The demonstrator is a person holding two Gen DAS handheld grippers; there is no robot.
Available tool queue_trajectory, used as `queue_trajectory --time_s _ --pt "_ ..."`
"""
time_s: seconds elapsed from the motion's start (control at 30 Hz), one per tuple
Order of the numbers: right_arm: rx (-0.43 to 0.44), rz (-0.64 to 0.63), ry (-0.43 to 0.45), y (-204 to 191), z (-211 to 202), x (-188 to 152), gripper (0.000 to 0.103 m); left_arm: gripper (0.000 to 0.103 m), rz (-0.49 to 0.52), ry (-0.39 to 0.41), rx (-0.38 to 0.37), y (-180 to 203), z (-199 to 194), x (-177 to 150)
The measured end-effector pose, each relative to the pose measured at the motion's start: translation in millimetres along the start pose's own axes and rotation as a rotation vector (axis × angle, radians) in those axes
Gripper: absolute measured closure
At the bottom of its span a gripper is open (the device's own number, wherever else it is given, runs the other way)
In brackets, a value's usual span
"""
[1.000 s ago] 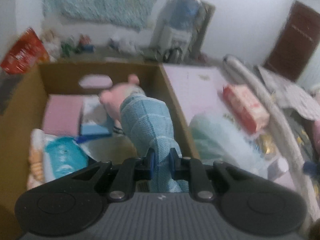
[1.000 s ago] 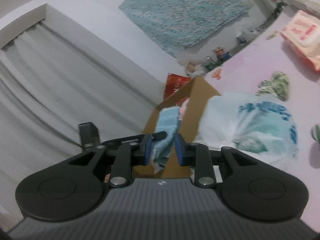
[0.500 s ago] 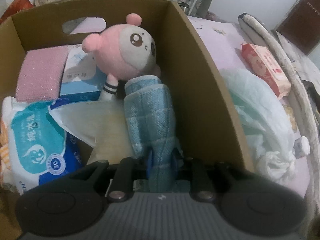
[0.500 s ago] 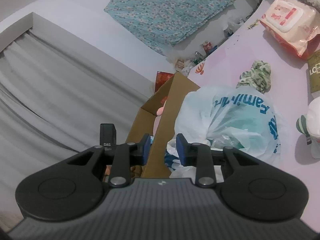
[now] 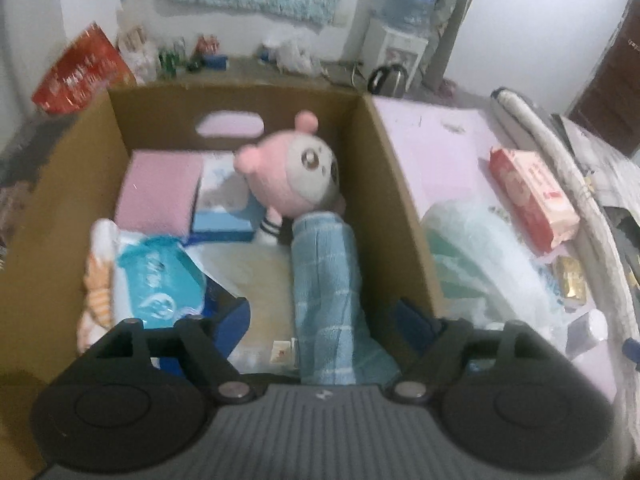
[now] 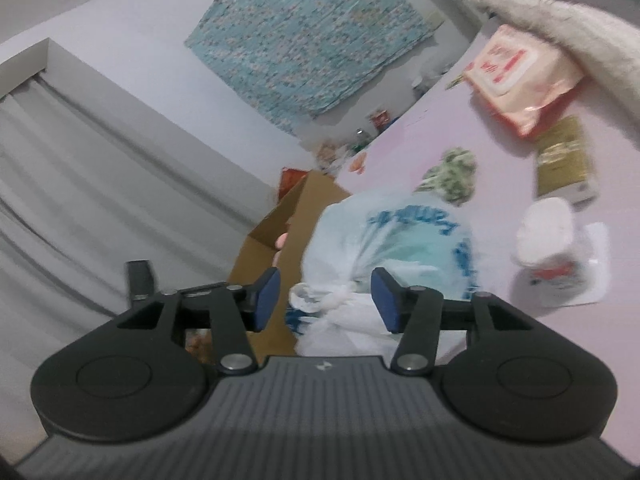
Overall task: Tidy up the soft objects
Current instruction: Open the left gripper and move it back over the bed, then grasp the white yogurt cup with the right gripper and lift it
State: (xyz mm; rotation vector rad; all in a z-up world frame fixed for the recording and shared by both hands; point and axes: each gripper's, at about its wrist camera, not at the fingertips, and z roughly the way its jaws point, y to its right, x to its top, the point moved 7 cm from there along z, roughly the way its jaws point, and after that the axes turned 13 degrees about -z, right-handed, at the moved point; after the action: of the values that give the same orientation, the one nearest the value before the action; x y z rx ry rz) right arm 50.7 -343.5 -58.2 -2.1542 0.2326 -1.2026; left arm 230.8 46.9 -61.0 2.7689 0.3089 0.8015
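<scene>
In the left wrist view a rolled blue checked towel [image 5: 326, 280] lies in the cardboard box [image 5: 396, 184], leaning against a pink plush toy [image 5: 296, 176]. My left gripper [image 5: 322, 318] hangs over the box's near end. Its jaws are opening wide on either side of the towel, and the pads do not press it. In the right wrist view my right gripper [image 6: 326, 300] is also opening. The knotted top of a white plastic bag [image 6: 400, 236] with blue lettering sits between its blue pads [image 6: 267, 300], not squeezed. The bag rests against the box [image 6: 272, 232] on the pink surface.
The box also holds a pink sponge block [image 5: 160, 192], a blue tissue box [image 5: 224, 208] and a teal wipes pack [image 5: 156, 280]. On the pink surface lie a red tissue pack [image 6: 520, 76], a green patterned cloth [image 6: 452, 176], a gold box [image 6: 564, 160] and a white container [image 6: 544, 236].
The left jaws went from shut on the blue towel to wide apart, leaving it lying in the box. The right jaws widened and moved over the white bag's knot.
</scene>
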Motion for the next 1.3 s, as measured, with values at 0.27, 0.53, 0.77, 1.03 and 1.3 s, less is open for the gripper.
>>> queue_trajectory --time_s 0.27,0.53,0.77,1.03,1.3 --pt "-0.142 -0.034 0.064 30.1 -44.2 5.3 0.047 0.012 0.05 0.165 0.012 30.5 -62.4 18.1" --pt "-0.319 -0.079 0.058 65.1 -51.9 10.7 0.037 0.007 0.219 0.212 -0.041 111.2 -89.3 5.8" --pt "-0.35 -0.058 0.116 83.2 -60.0 4.5 0.037 0.007 0.483 0.115 -0.167 217.5 -69.8 -64.2" --pt "-0.372 -0.069 0.156 91.6 -87.3 -19.0 0.043 0.008 0.517 -0.077 -0.256 306.3 -1.3 -128.4" --pt "-0.319 -0.019 0.124 98.5 -96.4 -45.8 0.043 0.029 0.485 -0.139 -0.108 332.9 81.9 -142.1"
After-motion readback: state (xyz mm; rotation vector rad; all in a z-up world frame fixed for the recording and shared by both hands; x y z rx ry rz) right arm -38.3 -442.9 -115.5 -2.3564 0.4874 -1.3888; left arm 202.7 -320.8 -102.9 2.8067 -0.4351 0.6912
